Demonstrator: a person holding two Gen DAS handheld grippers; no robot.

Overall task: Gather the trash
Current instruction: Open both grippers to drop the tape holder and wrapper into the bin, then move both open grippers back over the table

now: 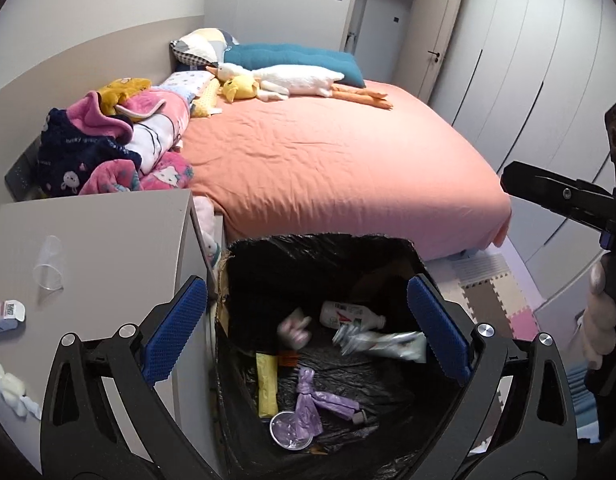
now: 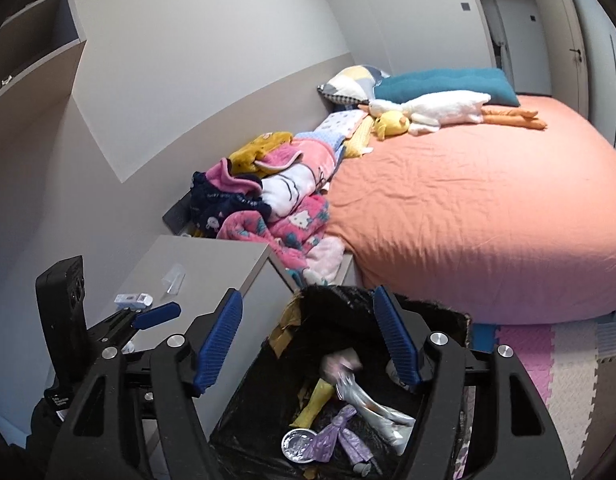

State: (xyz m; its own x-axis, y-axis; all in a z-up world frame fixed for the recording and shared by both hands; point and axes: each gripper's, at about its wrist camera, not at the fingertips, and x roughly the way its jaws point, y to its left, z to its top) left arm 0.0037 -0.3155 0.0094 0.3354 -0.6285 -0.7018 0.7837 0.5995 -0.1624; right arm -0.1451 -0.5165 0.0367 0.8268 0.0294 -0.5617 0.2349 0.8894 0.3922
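I had both claws over the trash bin (image 1: 320,256), the one landmark here. Left claw (image 1: 308,330) was spread wide, nothing between its pads. Right claw (image 2: 308,344) was also open, somewhat narrower, pads clear of everything.

Bin: one, lined with a black bag, standing on the floor between the desk (image 1: 107,240) and the bed (image 1: 340,160).

Inside the bin I counted:
- 1 white bottle (image 1: 350,314) with a red-green label, lying on its side at the far side
- 1 crumpled silver-white wrapper (image 1: 388,342) just beside the bottle
- 1 yellow packet (image 1: 266,384), lengthwise at the left of the bin
- 1 knotted purple bag (image 1: 314,400) near the middle
- 1 round clear lid (image 1: 287,430) at the near edge, touching the purple bag
- 1 blurred pinkish piece (image 1: 293,330) left of the bottle; I couldn't tell what it was or whether it was lying on the bottom

Left of the bin, on the desk: 1 clear plastic cup (image 1: 49,264) on its side, 1 small white box (image 1: 5,314), and some white tissue wads (image 1: 11,392) at the near edge; count unclear.

Behind the bin, on the bed: 1 plush goose (image 1: 291,80), 1 yellow plush (image 1: 239,88).
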